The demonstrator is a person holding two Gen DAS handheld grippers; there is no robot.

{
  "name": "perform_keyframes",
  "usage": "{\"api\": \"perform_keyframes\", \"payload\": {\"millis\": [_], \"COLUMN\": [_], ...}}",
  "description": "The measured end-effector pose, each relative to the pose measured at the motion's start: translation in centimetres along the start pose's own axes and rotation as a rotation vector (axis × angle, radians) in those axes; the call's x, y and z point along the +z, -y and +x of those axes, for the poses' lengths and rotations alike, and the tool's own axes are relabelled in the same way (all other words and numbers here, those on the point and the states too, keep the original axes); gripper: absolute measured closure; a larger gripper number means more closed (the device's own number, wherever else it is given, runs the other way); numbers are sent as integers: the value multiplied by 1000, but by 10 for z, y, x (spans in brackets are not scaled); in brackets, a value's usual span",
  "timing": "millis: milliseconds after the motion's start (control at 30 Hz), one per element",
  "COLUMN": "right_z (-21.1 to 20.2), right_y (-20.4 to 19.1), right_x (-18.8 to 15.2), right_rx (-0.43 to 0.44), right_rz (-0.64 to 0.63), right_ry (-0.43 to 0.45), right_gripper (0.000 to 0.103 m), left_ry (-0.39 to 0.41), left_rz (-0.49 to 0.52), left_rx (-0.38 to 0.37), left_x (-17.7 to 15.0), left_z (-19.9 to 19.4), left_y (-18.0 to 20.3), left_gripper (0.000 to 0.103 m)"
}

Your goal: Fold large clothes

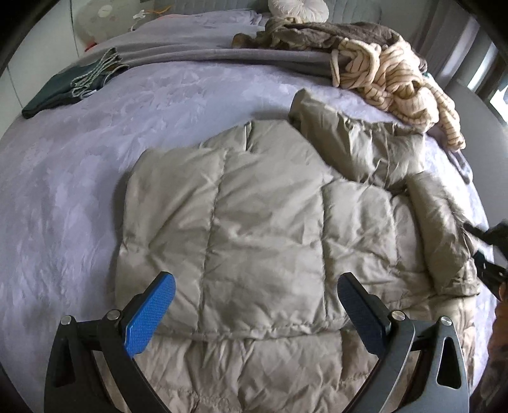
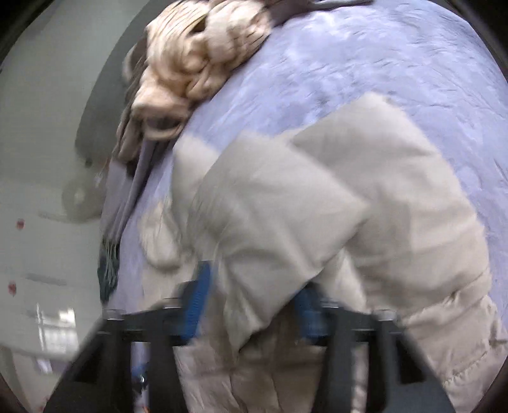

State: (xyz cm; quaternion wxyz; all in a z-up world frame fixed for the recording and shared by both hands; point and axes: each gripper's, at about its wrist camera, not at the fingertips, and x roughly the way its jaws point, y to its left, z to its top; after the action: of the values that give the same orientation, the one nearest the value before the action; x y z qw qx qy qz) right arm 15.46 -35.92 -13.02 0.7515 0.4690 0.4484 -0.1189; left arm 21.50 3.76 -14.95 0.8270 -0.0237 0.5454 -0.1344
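1. The puffy beige jacket is laid on the bed, in the middle of the lilac bedspread, with its quilted body spread flat.
2. One side panel is seen already turned in over the body, so the folding is judged to be partly done; on the right, a sleeve is lifted and bunched, not yet laid flat.
3. The left gripper is held above the near part of the jacket with its blue fingers spread wide and nothing between them.
4. In the blurred right wrist view, the right gripper is seen with a bunched fold of jacket fabric between its fingers, which are set narrow; whether the cloth is truly pinched cannot be told from the blur.
5. The sleeve, the far side and the final halving are judged to be left.
6. More clothing is piled at the far edge of the bed: a striped cream garment and a brown one; a dark folded piece is placed at the far left.
7. A grey blanket, a pale pillow and a white wall are made out beyond.
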Motion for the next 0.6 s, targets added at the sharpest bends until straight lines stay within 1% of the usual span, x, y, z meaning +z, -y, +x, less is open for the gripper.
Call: {"api": "perform_keyframes", "payload": {"millis": [33, 67, 133, 167, 200, 233, 267, 333, 367, 400, 433, 467, 500, 533, 567, 600], "right_z": [1, 2, 4, 7, 12, 18, 23, 42, 50, 60, 69, 75, 78, 77, 73, 69], "right_y": [-11, -26, -72, -89, -112, -128, -140, -159, -162, -164, -162, -158, -155, -149, -143, -137], "right_x": [2, 0, -15, -23, -37, -52, -65, -97, -109, -121, -130, -138, -144, -147, -147, -144], "right_rx": [-19, -27, -38, -38, -36, -35, -38, -65, -78, -98, -120, -137, -145, -136, -120, -106], "right_rz": [-47, -111, -322, -404, -512, -595, -659, -782, -812, -839, -856, -866, -865, -855, -839, -822], "right_ry": [10, 21, 28, 22, 7, -10, -24, -72, -96, -131, -163, -199, -225, -241, -256, -266], "right_gripper": [93, 94, 94, 94, 94, 94, 94, 93, 89, 89, 83, 67, 61, 50, 44, 43], "left_ry": [3, 8, 16, 18, 21, 23, 24, 23, 18, 12, 2, -10, -25, -40, -55, -72], "left_rz": [-6, -18, -37, -46, -61, -72, -89, -117, -134, -142, -148, -150, -149, -144, -138, -134], "left_rx": [-14, -35, -75, -98, -130, -153, -200, -271, -318, -357, -404, -445, -481, -509, -524, -528], "left_x": [1, 4, 5, 6, 8, 9, 10, 12, 13, 14, 15, 16, 17, 18, 18, 19], "left_z": [-1, -4, -7, -8, -10, -10, -11, -10, -9, -8, -6, -3, 1, 6, 10, 17], "left_y": [-3, -7, -15, -18, -24, -25, -29, -33, -34, -33, -31, -28, -22, -15, -9, -2], "left_gripper": [1, 1, 1, 1, 1, 1, 1, 1, 1, 1, 1, 1, 1, 1, 1, 1]}}
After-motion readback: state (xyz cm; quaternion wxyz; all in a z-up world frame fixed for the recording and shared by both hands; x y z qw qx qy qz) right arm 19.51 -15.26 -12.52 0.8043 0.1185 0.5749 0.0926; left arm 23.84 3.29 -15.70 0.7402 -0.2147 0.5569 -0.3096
